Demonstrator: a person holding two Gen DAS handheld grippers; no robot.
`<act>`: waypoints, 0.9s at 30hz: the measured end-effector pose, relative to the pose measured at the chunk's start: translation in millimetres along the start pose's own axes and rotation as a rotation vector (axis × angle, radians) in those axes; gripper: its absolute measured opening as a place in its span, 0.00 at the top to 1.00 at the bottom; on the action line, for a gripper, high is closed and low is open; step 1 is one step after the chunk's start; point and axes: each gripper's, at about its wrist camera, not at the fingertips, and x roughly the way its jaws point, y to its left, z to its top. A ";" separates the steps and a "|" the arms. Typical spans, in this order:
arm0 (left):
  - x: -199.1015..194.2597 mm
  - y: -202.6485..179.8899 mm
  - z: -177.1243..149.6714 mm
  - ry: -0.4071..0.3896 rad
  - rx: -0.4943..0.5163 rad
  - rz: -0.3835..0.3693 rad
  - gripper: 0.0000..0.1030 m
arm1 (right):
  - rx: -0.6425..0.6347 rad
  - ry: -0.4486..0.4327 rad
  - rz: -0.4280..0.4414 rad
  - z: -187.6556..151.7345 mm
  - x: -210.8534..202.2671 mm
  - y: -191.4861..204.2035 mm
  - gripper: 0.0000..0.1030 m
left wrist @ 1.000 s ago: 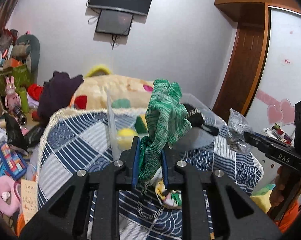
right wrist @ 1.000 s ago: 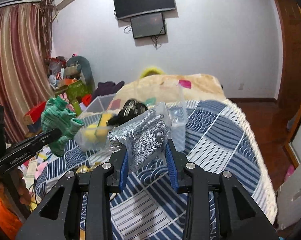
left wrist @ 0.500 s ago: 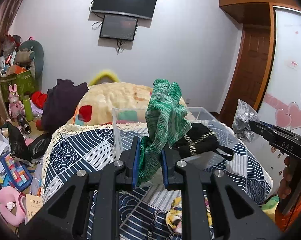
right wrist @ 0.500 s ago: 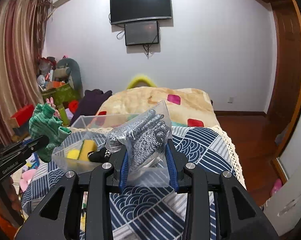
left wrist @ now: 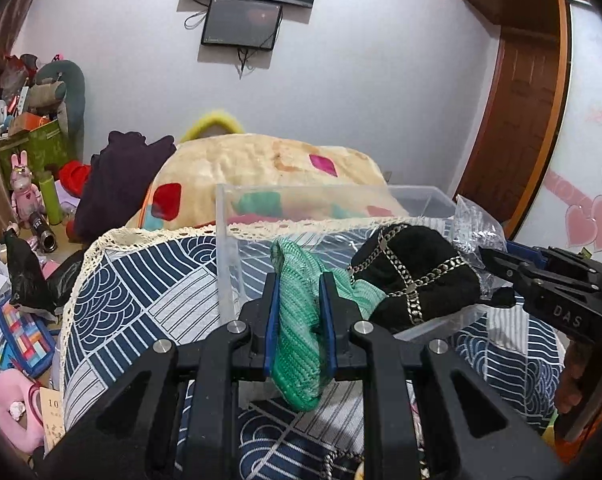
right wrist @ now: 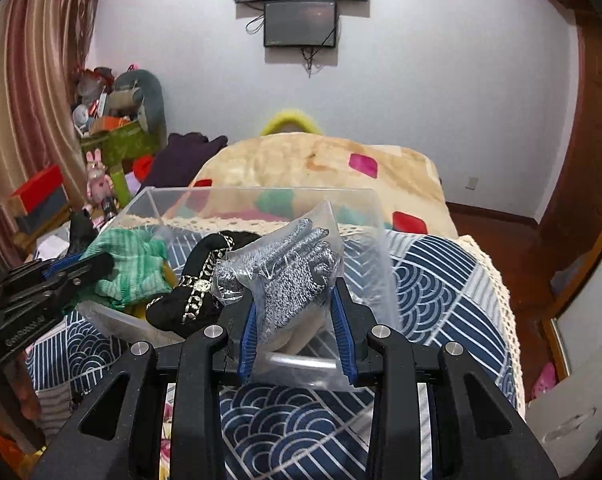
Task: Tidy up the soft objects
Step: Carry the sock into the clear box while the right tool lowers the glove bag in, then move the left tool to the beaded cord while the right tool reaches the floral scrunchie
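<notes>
My left gripper (left wrist: 299,288) is shut on a green knitted cloth (left wrist: 301,332), held over the near edge of a clear plastic bin (left wrist: 227,248) on the bed. The cloth also shows in the right wrist view (right wrist: 129,264). My right gripper (right wrist: 297,292) is shut on a clear bag of grey gloves (right wrist: 289,272), held over the bin's (right wrist: 261,194) right side. The bag also shows in the left wrist view (left wrist: 475,228). A black hat with a gold chain (left wrist: 417,272) lies in the bin between the two grippers.
The bin stands on a blue and white patterned bedspread (right wrist: 433,280). A cream blanket with coloured patches (left wrist: 261,164) lies behind it. Toys, boxes and bags (left wrist: 25,208) clutter the floor to the left. A wooden door (left wrist: 517,132) is at the right.
Both grippers have moved forward and down to the bin. The green cloth now hangs over the bin's edge and the glove bag is over the bin.
</notes>
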 end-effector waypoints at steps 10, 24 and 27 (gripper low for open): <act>16.5 -12.9 -0.6 0.016 0.078 0.030 0.82 | -0.034 0.056 0.025 1.4 18.6 8.6 0.70; -8.1 -14.9 -6.6 0.032 0.068 0.017 0.55 | 0.001 0.016 0.041 -5.5 -12.9 -5.5 0.40; -17.8 -16.3 -7.7 0.026 0.066 0.007 0.53 | 0.013 -0.025 0.057 -7.1 -27.9 -6.6 0.34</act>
